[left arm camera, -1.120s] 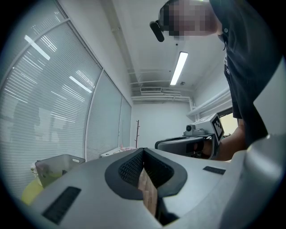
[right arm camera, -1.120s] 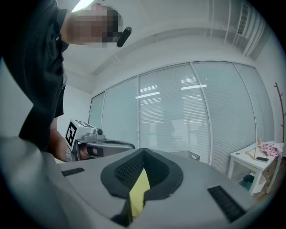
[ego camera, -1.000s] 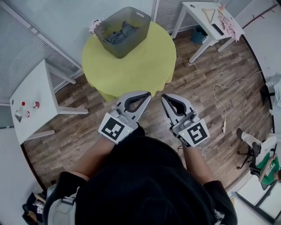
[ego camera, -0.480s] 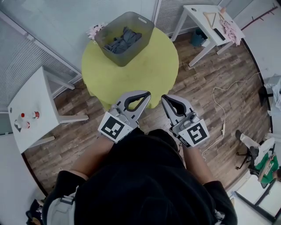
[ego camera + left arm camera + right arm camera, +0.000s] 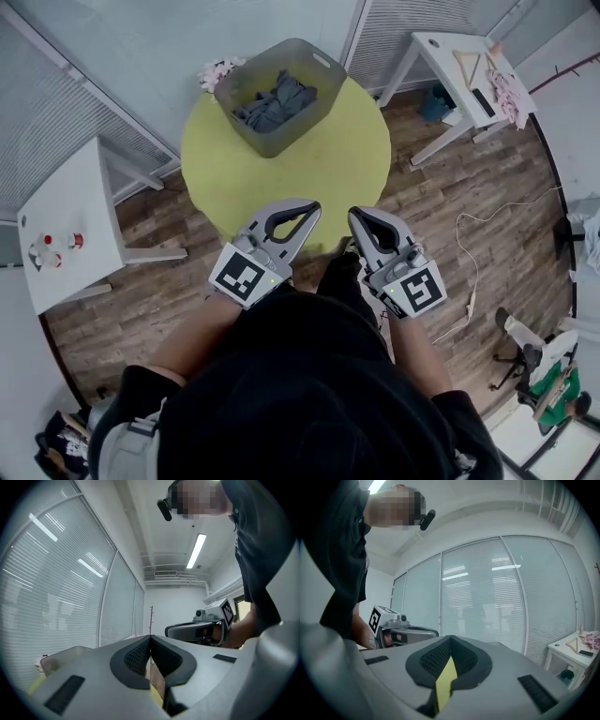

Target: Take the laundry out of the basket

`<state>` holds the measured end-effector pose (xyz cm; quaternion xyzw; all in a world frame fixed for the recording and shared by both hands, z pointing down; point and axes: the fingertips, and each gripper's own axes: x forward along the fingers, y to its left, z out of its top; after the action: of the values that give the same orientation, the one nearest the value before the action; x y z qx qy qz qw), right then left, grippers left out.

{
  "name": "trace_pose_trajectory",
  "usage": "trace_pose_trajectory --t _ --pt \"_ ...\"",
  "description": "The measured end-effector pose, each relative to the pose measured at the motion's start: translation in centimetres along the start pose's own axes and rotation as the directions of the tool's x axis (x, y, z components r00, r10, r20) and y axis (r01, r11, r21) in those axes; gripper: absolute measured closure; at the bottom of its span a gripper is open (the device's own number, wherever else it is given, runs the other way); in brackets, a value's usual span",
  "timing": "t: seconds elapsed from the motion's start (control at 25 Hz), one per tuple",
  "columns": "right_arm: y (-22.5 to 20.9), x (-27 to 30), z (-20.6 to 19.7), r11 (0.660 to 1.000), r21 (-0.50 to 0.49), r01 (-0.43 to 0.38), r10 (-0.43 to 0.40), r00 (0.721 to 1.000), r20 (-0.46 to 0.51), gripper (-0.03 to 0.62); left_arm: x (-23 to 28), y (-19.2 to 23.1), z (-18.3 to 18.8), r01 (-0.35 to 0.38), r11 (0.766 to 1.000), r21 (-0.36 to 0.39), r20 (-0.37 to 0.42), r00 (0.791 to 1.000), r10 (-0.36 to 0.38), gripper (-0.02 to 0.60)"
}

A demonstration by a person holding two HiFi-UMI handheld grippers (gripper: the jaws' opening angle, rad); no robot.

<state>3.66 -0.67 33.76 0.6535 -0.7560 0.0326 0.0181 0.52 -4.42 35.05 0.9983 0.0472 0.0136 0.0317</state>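
Note:
A grey plastic basket stands at the far side of a round yellow table, with dark grey-blue laundry heaped inside it. Both grippers are held side by side over the table's near edge, well short of the basket. My left gripper is shut, its tips meeting with nothing between them, as the left gripper view also shows. My right gripper is likewise shut and empty, seen in its own view. Each gripper view looks upward and shows the other gripper beside it, not the basket.
A white side table with small red items stands at the left. Another white table at the back right carries a hanger and pink cloth. Something pink lies behind the basket. A cable runs over the wooden floor at right.
The yellow table and basket have slid lower and nearer in the head view. Both grippers stay shut and side by side, now over the table's near edge.

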Motion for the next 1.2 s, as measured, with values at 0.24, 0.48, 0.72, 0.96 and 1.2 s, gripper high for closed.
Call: trace_pose_trajectory --t 0.24,0.48,0.72,0.96,1.2 --pt "-5.1 1.9 0.1 0.997 0.001 -0.078 0.078 0.997 0.007 0.571 3.7 2.7 0.2 -0.099 0.995 -0.001 -0.003 0.995 0.099 0.571" --pt "-10.3 3.8 0.2 0.975 0.003 -0.22 0.22 0.975 0.004 0.571 8.4 4.8 0.2 -0.209 0.978 -0.013 -0.025 0.978 0.209 0.571" --pt "-14.8 4.9 0.2 0.942 -0.005 -0.336 0.336 0.942 -0.001 0.571 12.7 6.3 0.6 -0.317 0.948 -0.003 -0.031 0.948 0.317 0.571" --pt "-17.9 5.7 -0.4 0.895 0.012 -0.445 0.445 0.895 -0.013 0.571 15.3 7.5 0.7 -0.428 0.904 0.003 -0.038 0.903 0.428 0.571" --pt "-19.7 6.6 -0.8 0.842 0.012 -0.539 0.54 0.842 -0.011 0.571 16.4 8.4 0.1 -0.524 0.852 0.004 -0.063 0.85 0.523 0.571"
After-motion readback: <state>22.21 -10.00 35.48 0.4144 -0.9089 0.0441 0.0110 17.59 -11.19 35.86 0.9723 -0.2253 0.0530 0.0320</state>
